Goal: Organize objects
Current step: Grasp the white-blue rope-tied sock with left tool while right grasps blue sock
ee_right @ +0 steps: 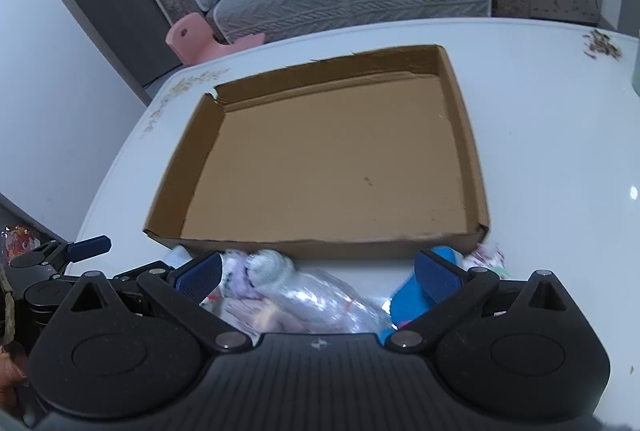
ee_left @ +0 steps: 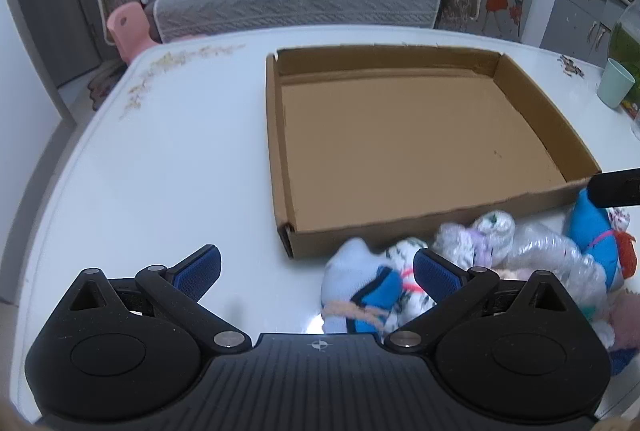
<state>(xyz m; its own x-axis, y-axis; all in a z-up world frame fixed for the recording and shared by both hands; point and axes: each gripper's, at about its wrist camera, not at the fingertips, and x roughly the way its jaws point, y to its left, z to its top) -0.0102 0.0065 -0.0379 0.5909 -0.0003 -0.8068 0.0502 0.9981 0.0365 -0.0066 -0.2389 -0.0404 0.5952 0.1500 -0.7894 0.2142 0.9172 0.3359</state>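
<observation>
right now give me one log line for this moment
stage: pre-grasp | left gripper: jaws open, holding nothing | right gripper: jaws open, holding nothing | cardboard box: holds nothing | rolled socks: piled on table beside box

We find no words, numbers or brand names clear enough to read in either view; the only mark is a small white crosshair symbol [ee_left: 319, 344] moulded into the ribbed black plastic body of each handheld gripper, between its two finger arms.
</observation>
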